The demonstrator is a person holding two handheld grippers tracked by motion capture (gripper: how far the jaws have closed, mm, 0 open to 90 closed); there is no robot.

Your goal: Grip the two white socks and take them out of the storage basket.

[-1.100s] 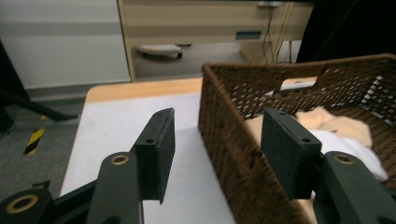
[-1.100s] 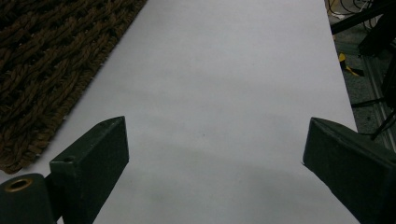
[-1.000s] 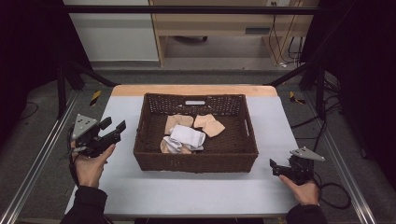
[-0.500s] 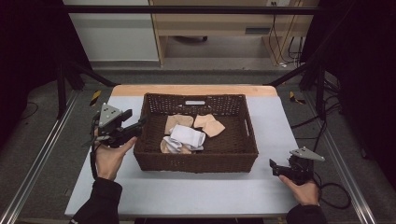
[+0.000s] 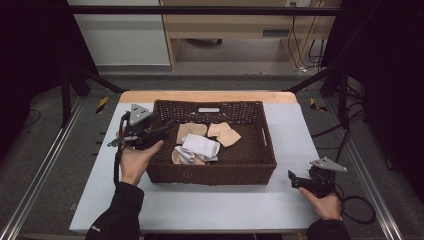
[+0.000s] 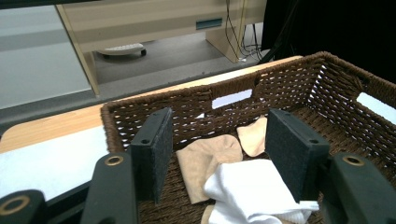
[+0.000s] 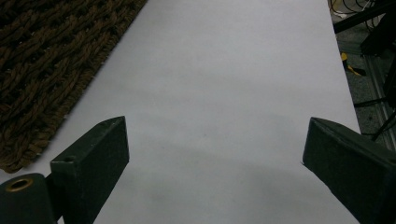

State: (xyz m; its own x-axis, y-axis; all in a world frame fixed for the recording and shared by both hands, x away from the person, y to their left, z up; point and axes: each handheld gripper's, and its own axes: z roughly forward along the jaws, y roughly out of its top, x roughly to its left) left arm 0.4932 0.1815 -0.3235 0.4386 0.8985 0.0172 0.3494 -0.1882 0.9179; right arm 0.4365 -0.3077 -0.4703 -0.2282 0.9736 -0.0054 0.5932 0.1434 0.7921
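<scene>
Your left gripper has its fingers spread, empty, at the basket's left rim above the white sock; your right gripper's gape at the table's right edge.

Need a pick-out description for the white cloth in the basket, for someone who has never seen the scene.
Find the dark brown woven wicker basket in the middle of the white table. Among the fabric pieces on its floor, the crumpled white cloth lies toward the near left side. It is the only white piece; the flat cloths around it are tan.
</scene>
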